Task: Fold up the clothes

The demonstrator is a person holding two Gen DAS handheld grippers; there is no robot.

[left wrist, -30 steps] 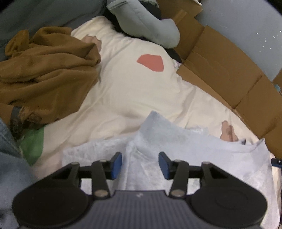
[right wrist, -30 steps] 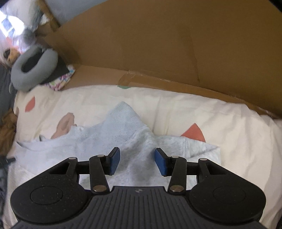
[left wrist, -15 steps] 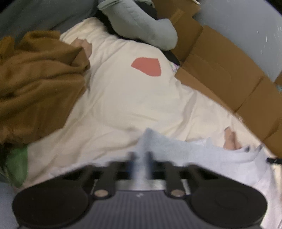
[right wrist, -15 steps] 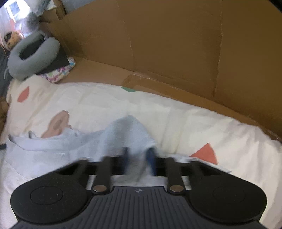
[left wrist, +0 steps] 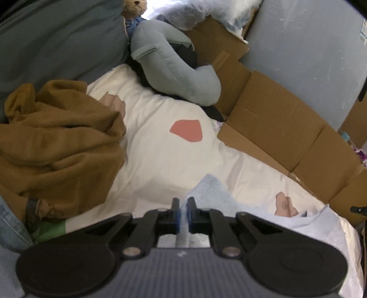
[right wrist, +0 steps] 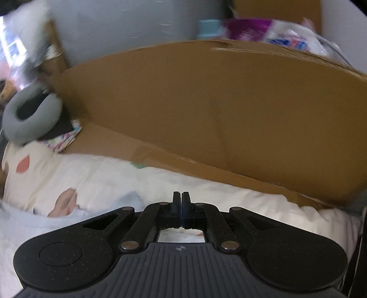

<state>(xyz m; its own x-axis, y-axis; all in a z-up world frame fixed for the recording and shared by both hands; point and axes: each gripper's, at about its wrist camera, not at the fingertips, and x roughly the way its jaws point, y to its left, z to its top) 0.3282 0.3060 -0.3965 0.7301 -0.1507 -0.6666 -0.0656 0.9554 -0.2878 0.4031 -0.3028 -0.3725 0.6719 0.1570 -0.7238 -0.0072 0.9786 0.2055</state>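
Light blue garment [left wrist: 213,190] — lies crumpled on the cream bedsheet [left wrist: 160,155], along the sheet's near edge. One fold rises in a peak just beyond the left gripper [left wrist: 182,212]; the rest trails toward the sheet's right side, near the cardboard.

Left gripper — clenched on a pinch of the light blue garment; pale cloth shows between the blue pads [left wrist: 176,215] and below them.

Right gripper [right wrist: 181,212] — jaws pressed fully together. Blurred pale cloth shows in the gap behind the pads, but whether any garment is caught between them cannot be told. In this view the light blue garment [right wrist: 68,217] lies to the left of the tool, on the cream bedsheet [right wrist: 103,176].

Brown garment [left wrist: 59,146] — heaped on the sheet's left edge, well apart from the blue one.

Grey neck pillow [left wrist: 174,68] — at the sheet's far end, with a dark item beneath it; seen again at far left of the right wrist view [right wrist: 29,114].

Cardboard sheets [left wrist: 282,128] — flattened and standing along the sheet's right edge; they fill the background ahead of the right gripper [right wrist: 206,110].

Stuffed toy [left wrist: 135,4] — at the far end, above the pillow, partly cut off.
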